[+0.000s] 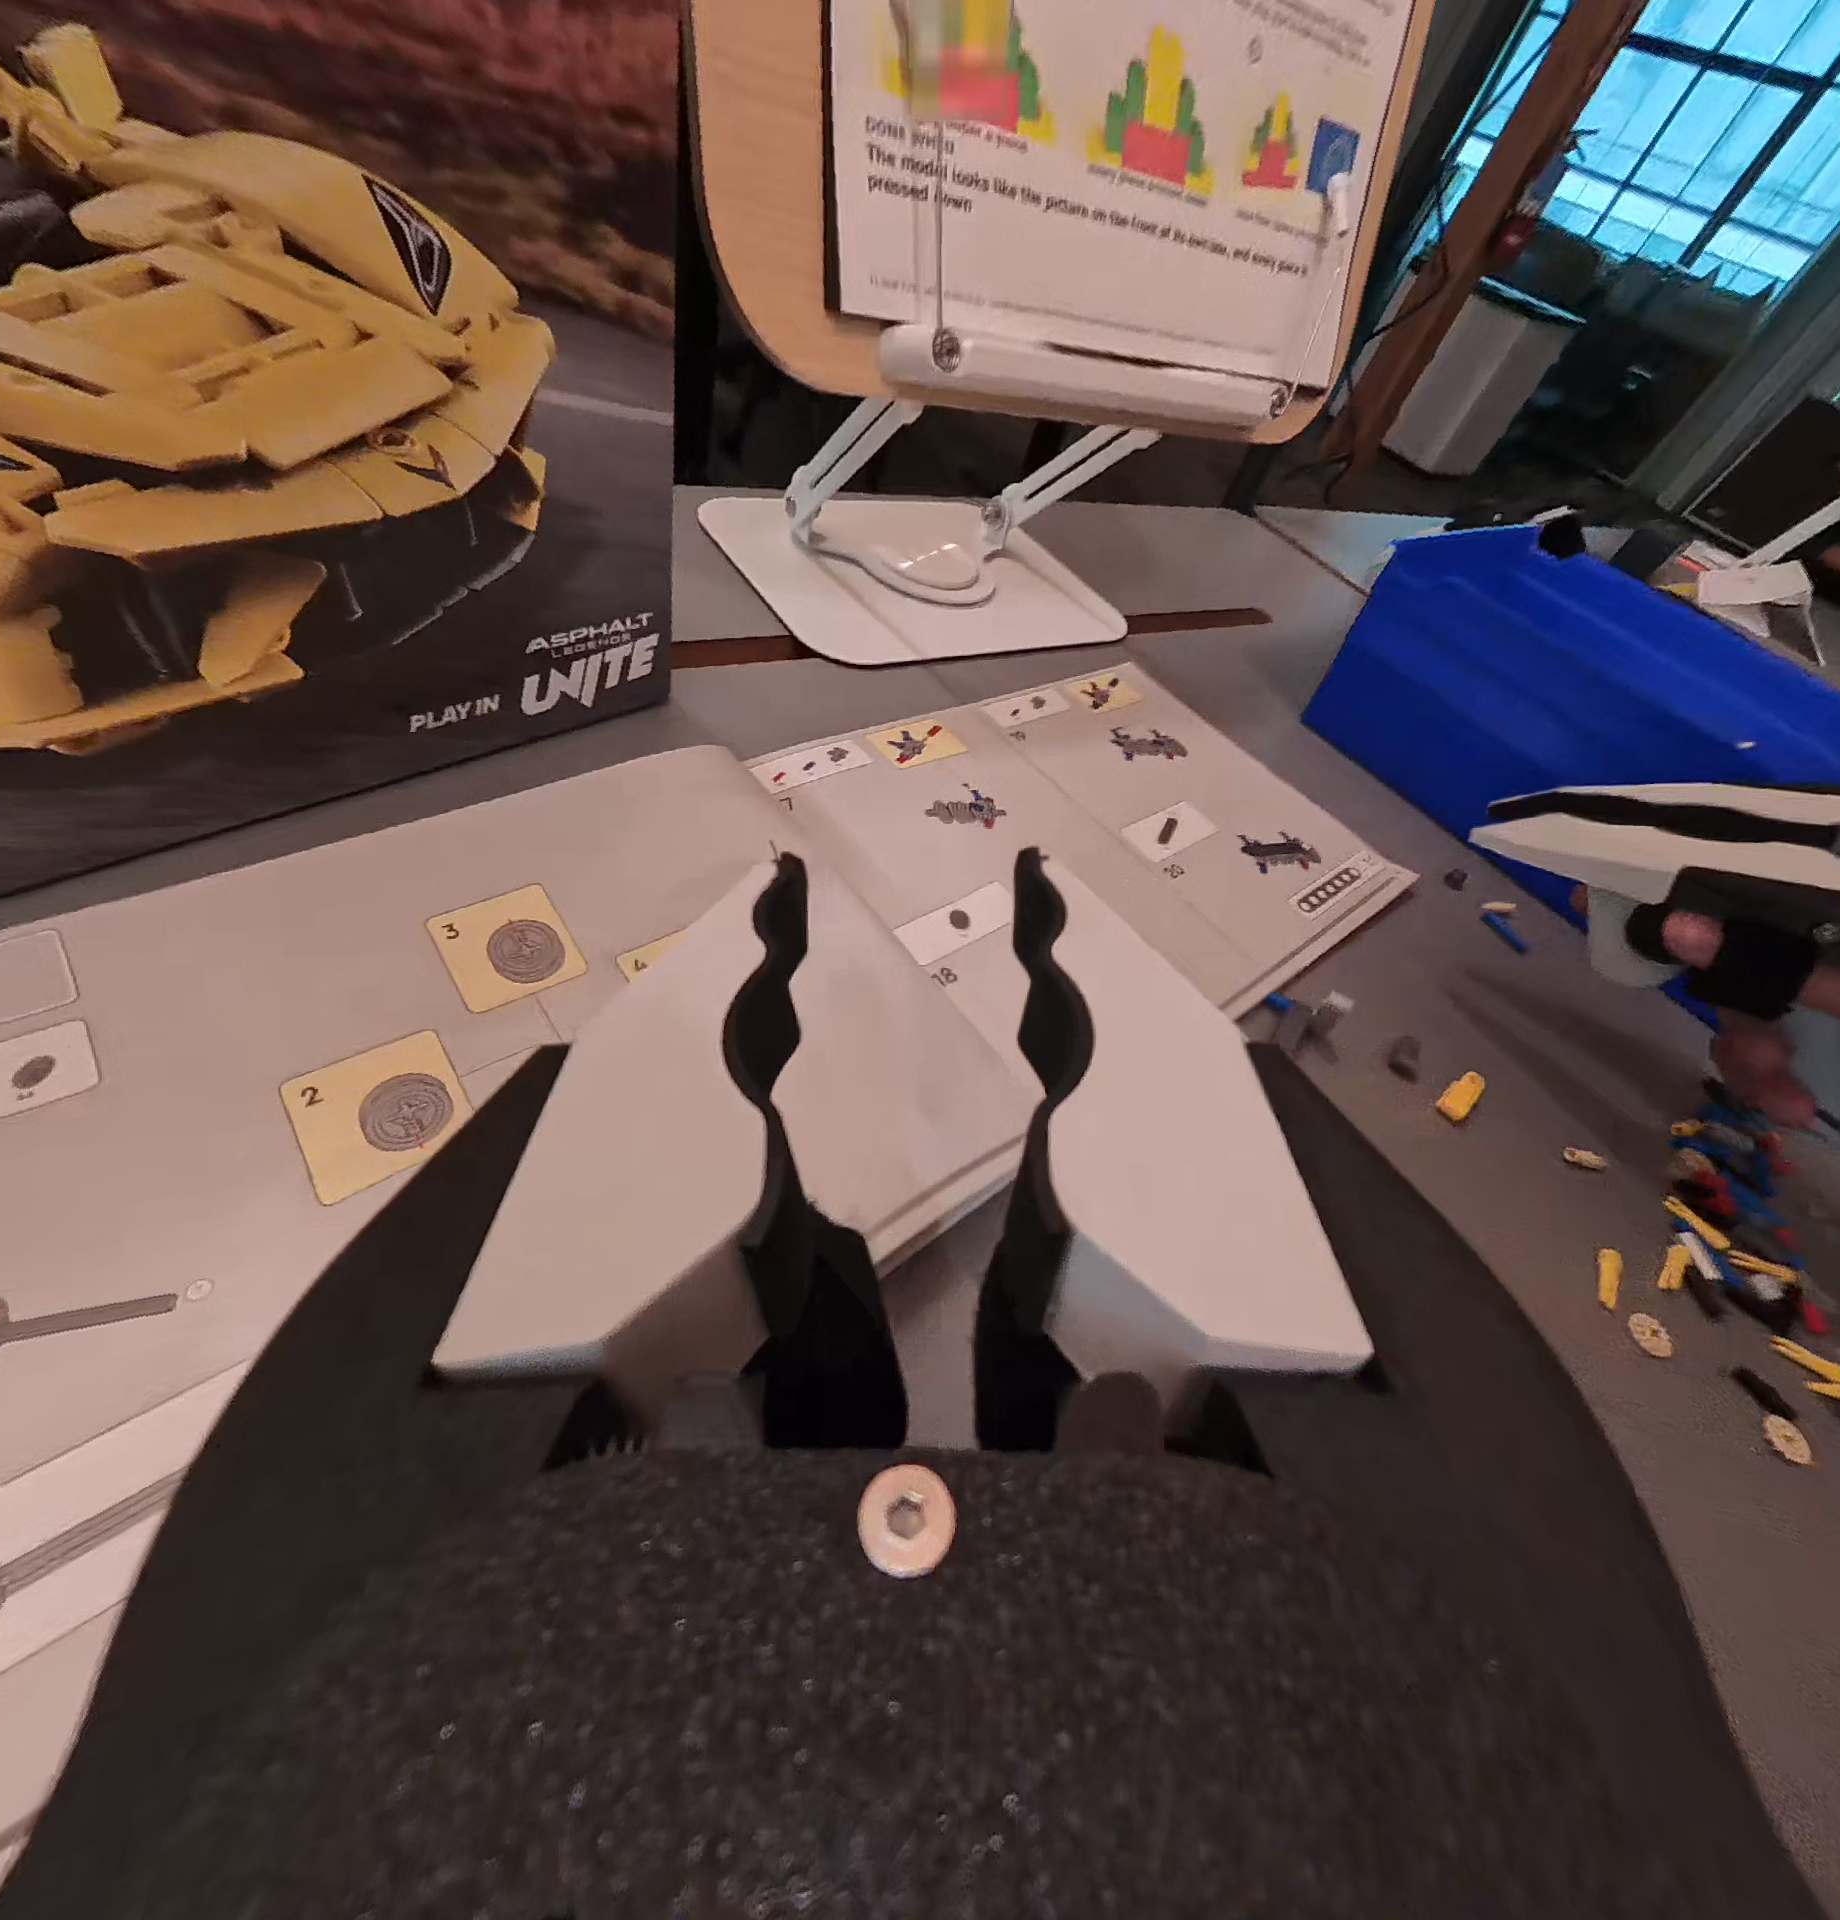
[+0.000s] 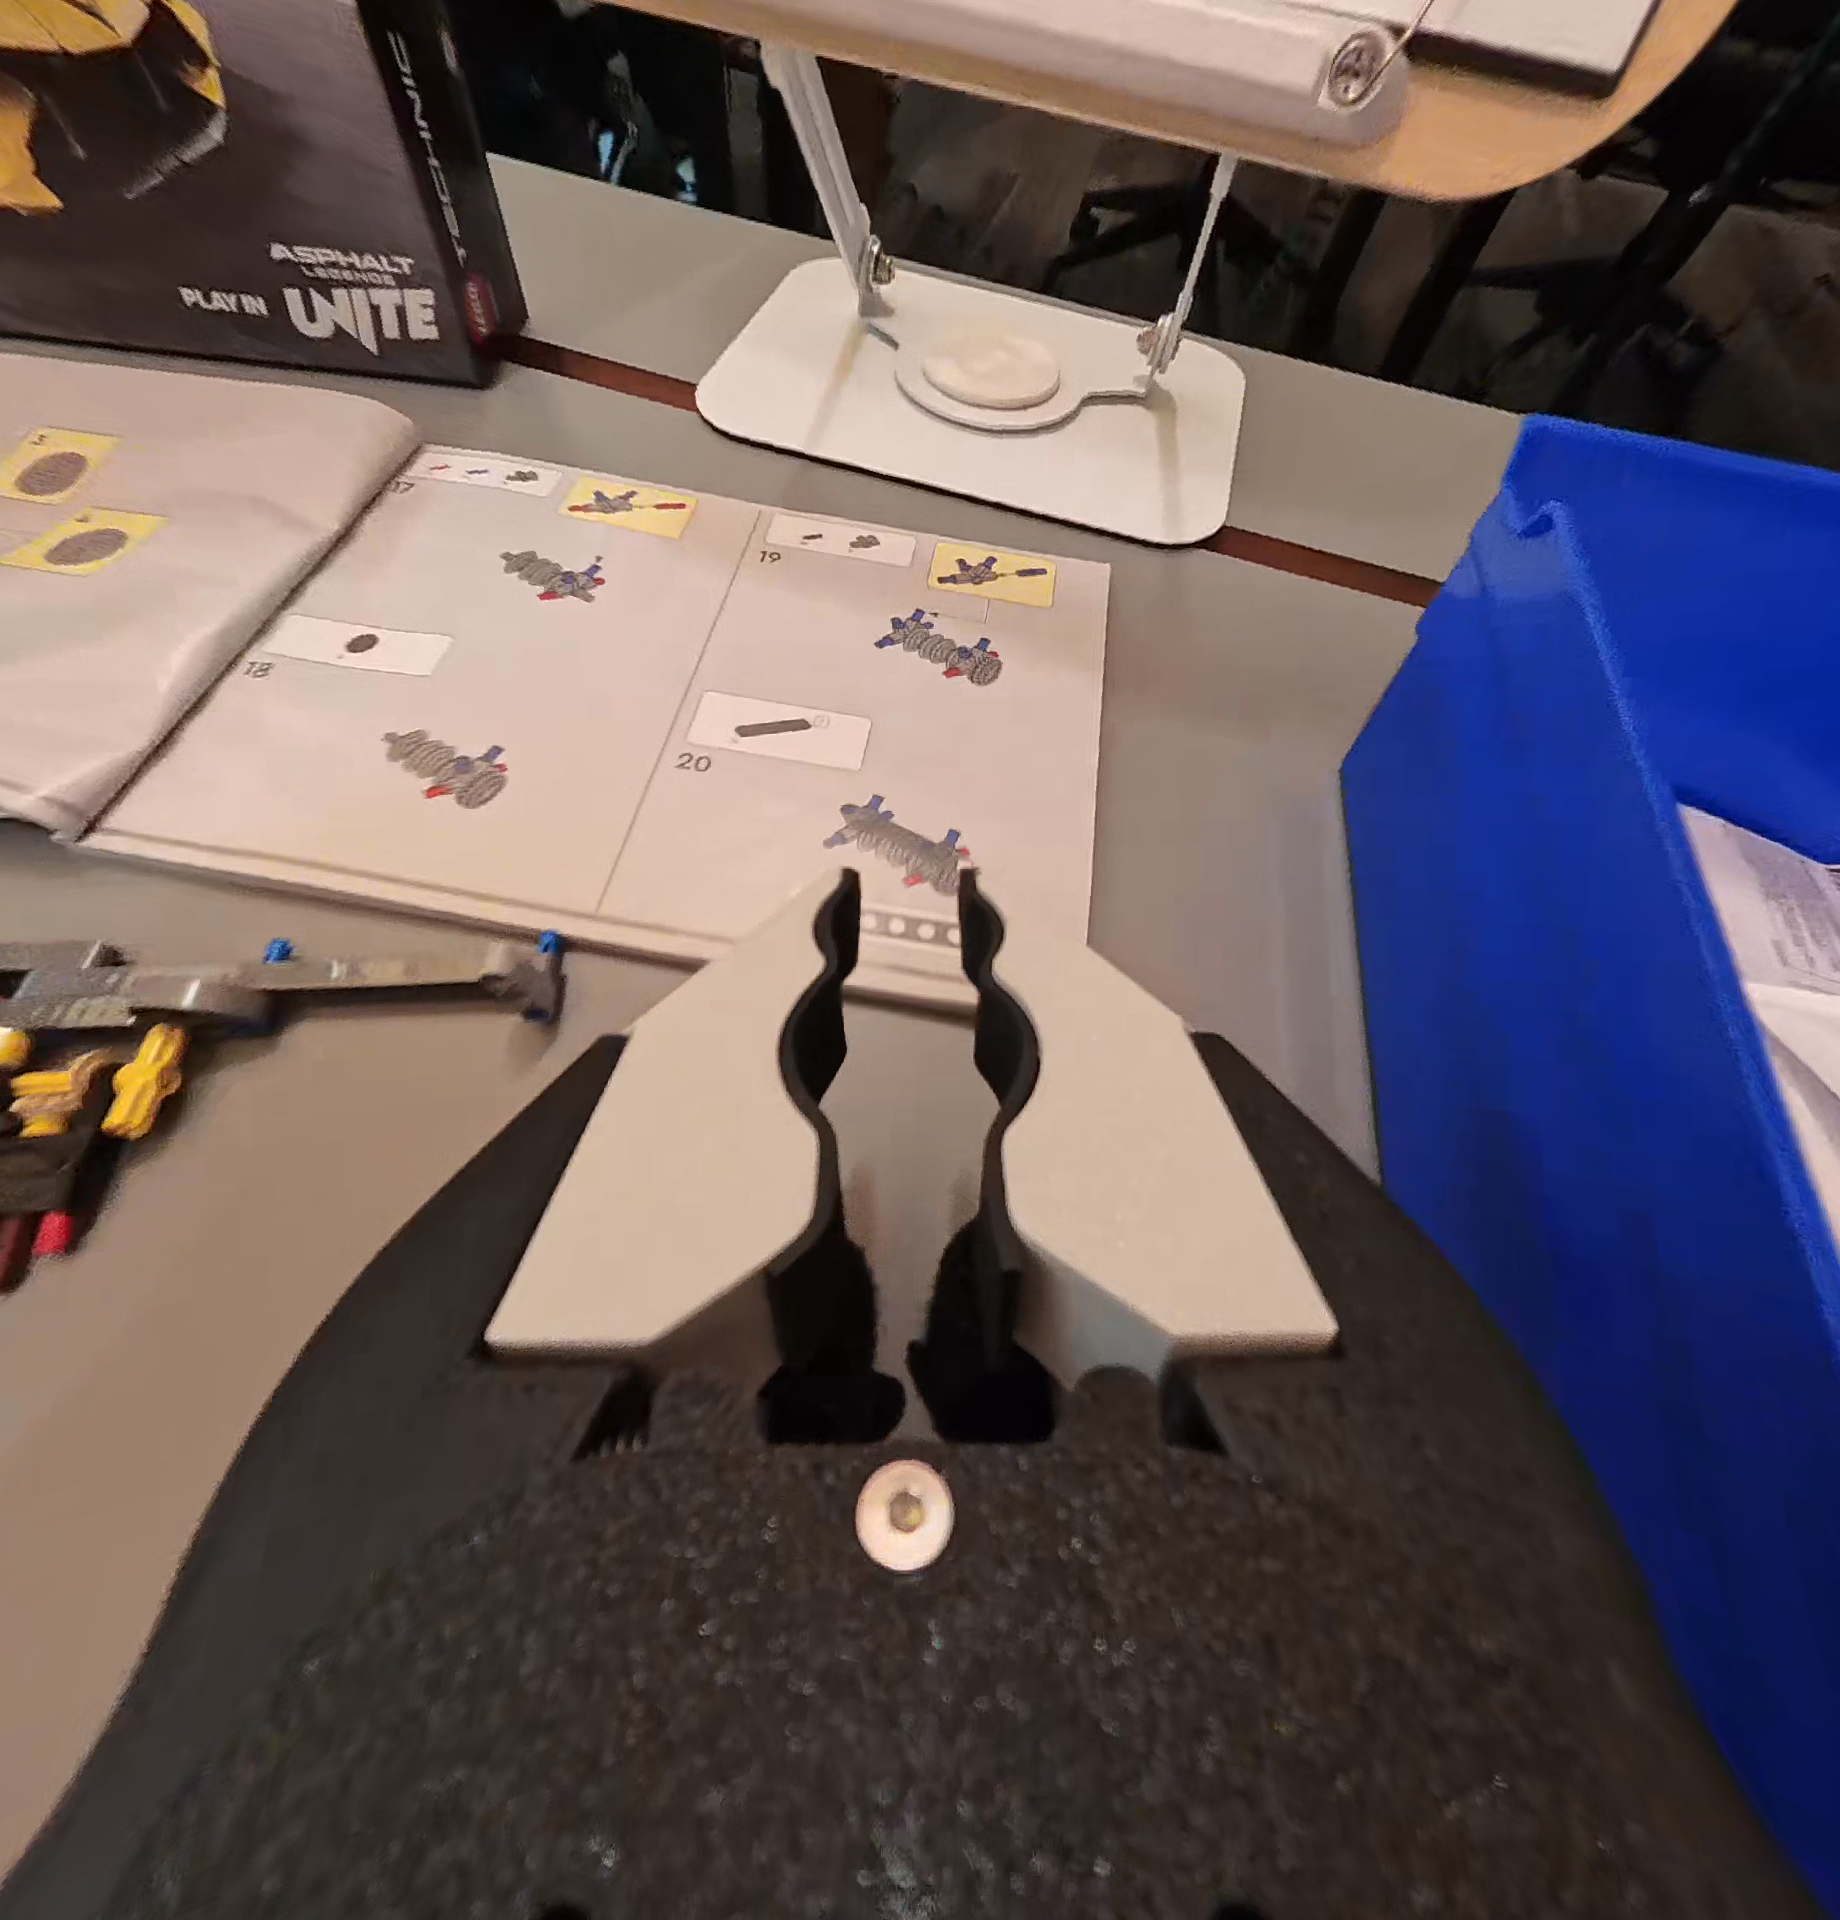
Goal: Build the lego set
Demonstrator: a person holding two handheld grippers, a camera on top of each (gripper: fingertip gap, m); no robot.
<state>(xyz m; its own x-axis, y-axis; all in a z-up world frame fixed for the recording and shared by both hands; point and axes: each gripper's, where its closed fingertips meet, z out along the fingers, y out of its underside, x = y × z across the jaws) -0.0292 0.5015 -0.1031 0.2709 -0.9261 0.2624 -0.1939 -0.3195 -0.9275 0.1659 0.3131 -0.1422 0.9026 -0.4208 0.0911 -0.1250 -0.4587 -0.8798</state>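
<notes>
Nearest the lens, the left gripper (image 1: 911, 873) is held parted and empty over the open instruction booklet (image 1: 1061, 831); the right gripper (image 2: 908, 894) is likewise spread and empty. Loose lego pieces (image 1: 1726, 1247) are scattered on the grey table (image 1: 1415, 1558), and a part-built assembly (image 2: 272, 982) is laid beside the booklet. Small pins could be knocked away if swept carelessly. Reach is crowded by the blue bin (image 2: 1581, 935) and the white stand (image 2: 978, 416).

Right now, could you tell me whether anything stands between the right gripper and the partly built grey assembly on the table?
Nothing visible does. The right gripper, open and empty, hangs over the manual's near edge; the grey assembly lies to its left on bare table.
</notes>
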